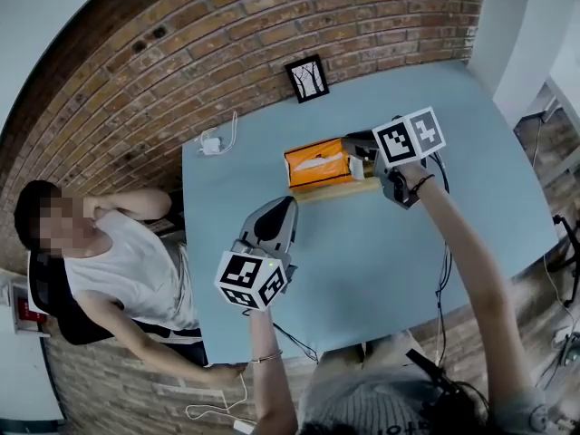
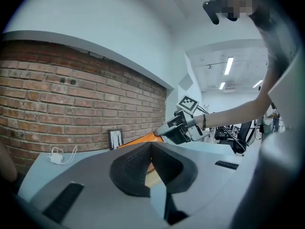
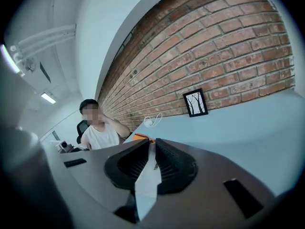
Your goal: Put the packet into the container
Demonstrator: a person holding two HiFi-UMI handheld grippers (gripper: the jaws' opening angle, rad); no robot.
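- Jaws of the left gripper [image 1: 286, 204] meet at the tips, clenched on nothing; its ribbed pads [image 2: 133, 163] touch only each other. This gripper is the one nearest the wearer. It hovers above the blue table [image 1: 390, 261] with its marker cube [image 1: 252, 281] turned toward the camera. It points at the packet and is clearly apart from it.
- Beyond it, the orange packet [image 1: 317, 163] sits mid-table over the tan container [image 1: 340, 191], whose long near edge shows below the packet. The head view is too small to settle whether the packet lies inside the container or only rests on its rim.
- At the packet's right end is the right gripper [image 1: 358, 155], its jaws nearly together and grasping that end. In the right gripper view a pale strip fills the narrow slot between the jaws, and a sliver of orange shows just past the tips. In the left gripper view the packet's orange edge slopes up to that gripper's tip.
- Farther back, a white charger [image 1: 210, 145] with a looped cord lies near the table's far left corner.
- A small framed picture [image 1: 306, 78] of bare trees stands at the far edge, against the brick wall [image 1: 181, 53].
- Off the table's left side, a person [image 1: 127, 261] in a white sleeveless top sits in a dark chair [image 1: 45, 297], one hand raised.
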